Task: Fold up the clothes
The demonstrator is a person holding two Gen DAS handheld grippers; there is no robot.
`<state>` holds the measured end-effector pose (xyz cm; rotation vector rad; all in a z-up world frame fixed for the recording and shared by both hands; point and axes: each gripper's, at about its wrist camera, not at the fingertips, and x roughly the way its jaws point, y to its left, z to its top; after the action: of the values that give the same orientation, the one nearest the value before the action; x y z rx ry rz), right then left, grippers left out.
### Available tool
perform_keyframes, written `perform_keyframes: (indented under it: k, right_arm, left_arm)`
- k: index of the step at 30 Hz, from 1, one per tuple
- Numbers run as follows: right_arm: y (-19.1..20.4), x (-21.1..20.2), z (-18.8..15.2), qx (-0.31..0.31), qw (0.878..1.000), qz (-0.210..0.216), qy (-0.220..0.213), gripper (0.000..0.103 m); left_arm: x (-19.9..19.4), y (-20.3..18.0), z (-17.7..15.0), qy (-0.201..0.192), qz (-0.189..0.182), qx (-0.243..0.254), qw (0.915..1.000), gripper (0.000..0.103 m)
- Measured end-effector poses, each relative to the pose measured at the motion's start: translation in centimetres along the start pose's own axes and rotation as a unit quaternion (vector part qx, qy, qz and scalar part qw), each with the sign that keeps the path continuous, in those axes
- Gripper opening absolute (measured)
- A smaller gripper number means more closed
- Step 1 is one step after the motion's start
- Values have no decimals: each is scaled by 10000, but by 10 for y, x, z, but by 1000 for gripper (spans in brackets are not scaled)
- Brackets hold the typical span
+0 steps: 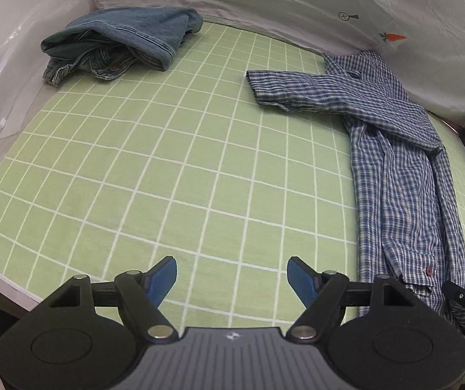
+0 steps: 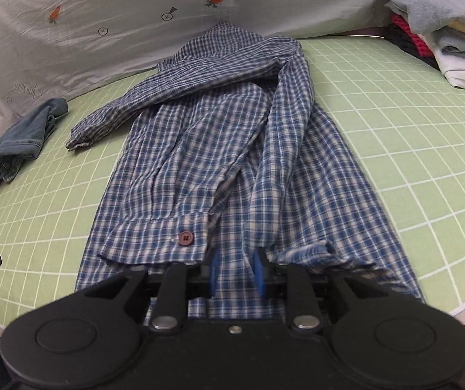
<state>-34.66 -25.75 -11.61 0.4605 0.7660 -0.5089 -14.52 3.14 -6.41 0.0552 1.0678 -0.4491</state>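
A blue-and-white checked shirt [image 2: 219, 149] lies lengthwise on the green grid mat [image 2: 411, 130], one sleeve folded over its front, the other sleeve stretched out to the left. In the left wrist view the shirt [image 1: 401, 175] lies at the right. My right gripper [image 2: 235, 274] is at the shirt's near hem, blue pads close together with cloth between them, next to a cuff with a red button [image 2: 185, 238]. My left gripper [image 1: 232, 276] is open and empty over the bare mat [image 1: 167, 162], left of the shirt.
Folded denim jeans [image 1: 125, 42] lie at the mat's far left corner, also in the right wrist view [image 2: 18, 139]. A pile of grey, white and red clothes [image 2: 443, 29] sits at the far right. A white printed sheet [image 2: 135, 16] walls the back.
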Motion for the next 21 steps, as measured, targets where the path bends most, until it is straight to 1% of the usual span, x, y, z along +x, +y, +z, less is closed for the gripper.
perform_keyframes:
  k: [3, 5, 7, 9, 11, 13, 15, 17, 18, 21]
  right_arm:
    - [0, -11, 4, 260, 9994, 24, -232, 30]
    - [-2, -23, 10, 379, 9982, -7, -465, 33]
    - [-8, -34, 17, 570, 9959, -60, -700, 39]
    - [-16, -36, 22, 643, 9944, -298, -784, 42]
    - [-24, -34, 27, 651, 9928, -612, -803, 42]
    - [-33, -27, 27, 618, 9912, -964, -672, 42]
    - [-39, -18, 20, 632, 9901, -1157, -471, 42]
    - [-39, -12, 7, 658, 9902, -1202, -281, 42]
    - [-37, -10, 0, 635, 9906, -1198, -190, 42]
    - [-19, -3, -21, 311, 9925, -1180, 82, 41]
  left_arm:
    - [3, 0, 3, 39, -78, 39, 10000, 76]
    - [6, -4, 4, 82, -172, 113, 9998, 76]
    - [10, -9, 4, 140, -267, 197, 9993, 76]
    - [14, -15, 4, 208, -355, 287, 9987, 76]
    - [18, -21, 3, 274, -425, 379, 9980, 76]
    - [20, -23, 3, 301, -440, 413, 9977, 76]
    - [20, -23, 3, 309, -427, 415, 9977, 76]
    - [21, -24, 3, 317, -415, 416, 9978, 77]
    - [21, -24, 3, 321, -409, 417, 9978, 79]
    - [22, -25, 3, 333, -390, 419, 9978, 81]
